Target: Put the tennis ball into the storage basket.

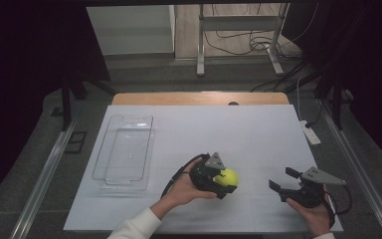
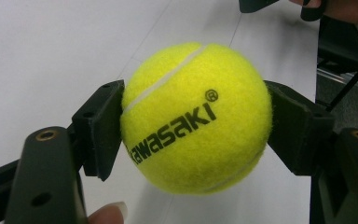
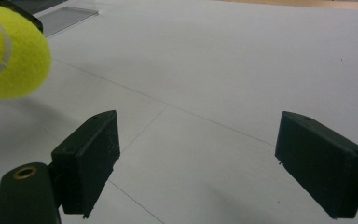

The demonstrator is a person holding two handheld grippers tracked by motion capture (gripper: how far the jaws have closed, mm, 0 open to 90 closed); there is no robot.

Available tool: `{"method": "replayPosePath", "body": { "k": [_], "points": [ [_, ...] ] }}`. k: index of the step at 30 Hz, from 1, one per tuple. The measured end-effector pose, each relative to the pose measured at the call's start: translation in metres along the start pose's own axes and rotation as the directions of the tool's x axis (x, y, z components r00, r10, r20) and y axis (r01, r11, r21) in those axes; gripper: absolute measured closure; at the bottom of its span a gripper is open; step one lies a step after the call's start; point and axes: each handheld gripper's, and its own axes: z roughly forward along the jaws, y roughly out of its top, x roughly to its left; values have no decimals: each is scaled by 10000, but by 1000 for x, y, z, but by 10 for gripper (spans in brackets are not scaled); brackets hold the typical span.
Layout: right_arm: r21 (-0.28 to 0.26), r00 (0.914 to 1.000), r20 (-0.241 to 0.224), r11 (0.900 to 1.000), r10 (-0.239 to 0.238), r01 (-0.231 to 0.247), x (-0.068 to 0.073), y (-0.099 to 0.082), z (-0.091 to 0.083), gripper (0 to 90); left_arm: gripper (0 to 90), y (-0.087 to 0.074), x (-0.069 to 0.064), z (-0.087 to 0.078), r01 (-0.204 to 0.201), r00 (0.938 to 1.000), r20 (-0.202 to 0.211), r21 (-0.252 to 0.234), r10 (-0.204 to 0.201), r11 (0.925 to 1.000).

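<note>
The tennis ball (image 1: pixel 227 177) is clamped between the two black jaws of the left gripper (image 1: pixel 224 182), one pad pressed on each side across its widest part, so that it cannot roll out; in the left gripper view (image 2: pixel 196 119) the white seam and the printed lettering are turned toward the camera. It is held near the front middle of the white table (image 1: pixel 258 144), and from the right gripper view (image 3: pixel 9 51), where it is seen at about ten o'clock with a soft shadow under it, it is judged to be just clear of the surface.

At about ten o'clock from the ball, well apart, a clear plastic tray (image 1: pixel 124 152) is laid along the table's left side, empty; it is judged the likely place for the ball.

At three o'clock from the ball, the right gripper (image 1: pixel 282 179) is kept low with its jaws spread wide and nothing between them, apparently parked out of the way.
</note>
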Motion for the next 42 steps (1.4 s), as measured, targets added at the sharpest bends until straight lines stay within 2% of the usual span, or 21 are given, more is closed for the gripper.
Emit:
{"method": "replayPosePath", "body": {
  "k": [14, 42],
  "points": [
    [52, 10000, 0, 10000, -64, 64, 2, 0, 1, 139, 271, -3, 8, -23, 94, 9997, -219, -457, -104, 9989],
    [75, 10000, -4, 9999, -84, 84, 2, 0, 1, 140, 271, -3, 15, -44, 170, 9980, -591, -1116, -238, 9936]
  ]
}}
